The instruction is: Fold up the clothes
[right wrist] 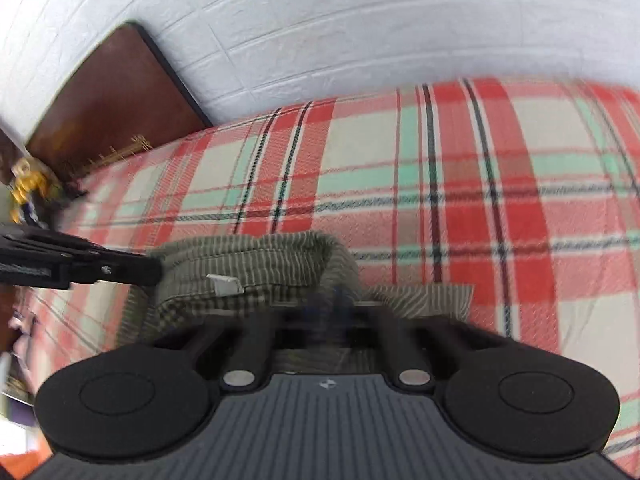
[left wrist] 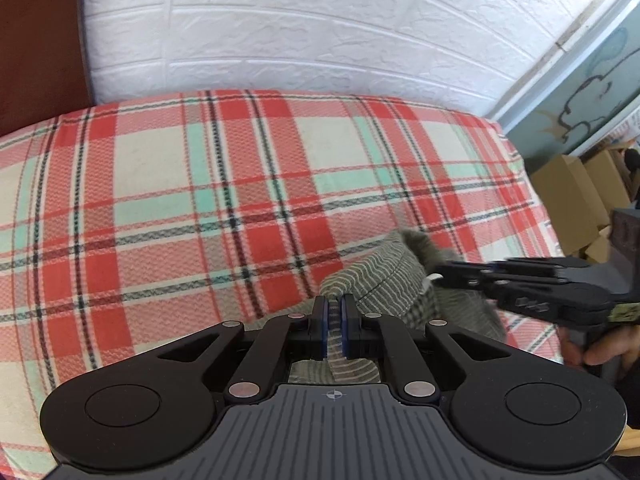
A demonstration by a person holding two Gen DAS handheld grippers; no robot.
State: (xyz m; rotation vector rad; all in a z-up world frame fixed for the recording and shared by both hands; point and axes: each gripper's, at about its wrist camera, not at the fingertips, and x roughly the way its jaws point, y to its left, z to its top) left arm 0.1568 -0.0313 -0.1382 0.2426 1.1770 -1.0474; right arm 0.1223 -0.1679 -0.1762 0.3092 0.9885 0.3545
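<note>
An olive-green garment (left wrist: pixel 384 276) with thin pale stripes hangs bunched just above a red, white and mint plaid bed sheet (left wrist: pixel 200 200). My left gripper (left wrist: pixel 335 312) is shut on a fold of it, and cloth shows between the blue pads. From the right, my right gripper (left wrist: pixel 434 274) pinches the garment's other end, with a hand (left wrist: pixel 608 348) on its handle. In the blurred right wrist view, the right gripper (right wrist: pixel 334 300) looks shut on the garment (right wrist: pixel 248 260), near a white tag (right wrist: pixel 224 282). The left gripper (right wrist: pixel 154 270) holds the garment's left edge there.
A white brick-pattern wall (left wrist: pixel 320 32) runs behind the bed. A brown headboard (right wrist: pixel 108 108) stands at one end, with a yellow toy (right wrist: pixel 28 184) beside it. Cardboard boxes (left wrist: pixel 572 192) sit past the bed's right edge. The plaid sheet (right wrist: pixel 480 200) spreads wide beyond the garment.
</note>
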